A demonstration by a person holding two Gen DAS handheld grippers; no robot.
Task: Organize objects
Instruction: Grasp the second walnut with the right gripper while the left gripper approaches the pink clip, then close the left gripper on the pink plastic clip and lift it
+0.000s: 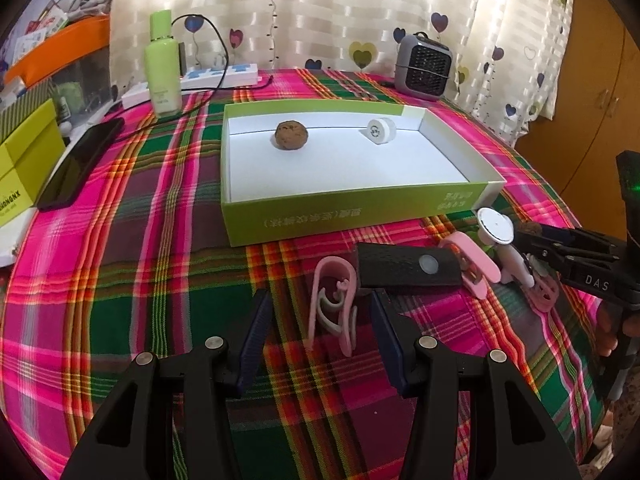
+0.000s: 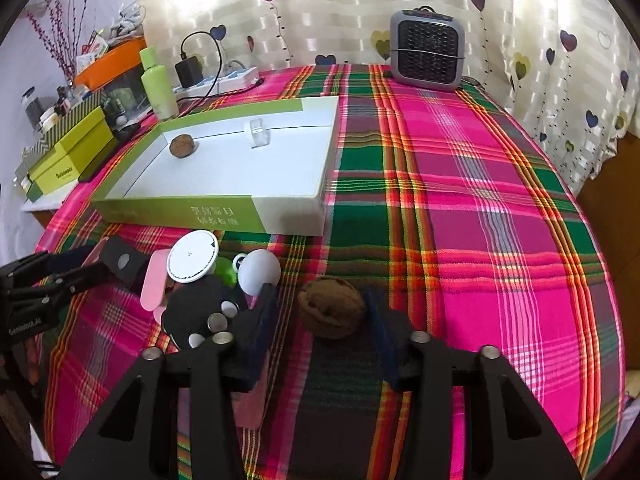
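Observation:
A green-and-white box lid [image 1: 304,220] lies on the plaid cloth and holds a walnut [image 1: 292,135] and a white tape roll [image 1: 381,131]. My left gripper [image 1: 318,328] is open, its jaws on either side of a pink clip [image 1: 334,300] that lies on the cloth. A black block [image 1: 408,270] lies just beyond it. My right gripper [image 2: 326,320] is open around a second walnut [image 2: 332,312], jaws apart from it. To its left lies a pile: a white disc [image 2: 192,256], a white ball [image 2: 261,272], a pink piece [image 2: 154,282], a black holder [image 2: 200,312].
A grey heater [image 2: 428,56] stands at the table's back. A green bottle [image 1: 162,68], a power strip [image 1: 218,76], a phone [image 1: 80,162] and yellow-green boxes [image 1: 24,164] sit at the left. The plaid cloth [image 2: 480,200] stretches to the right.

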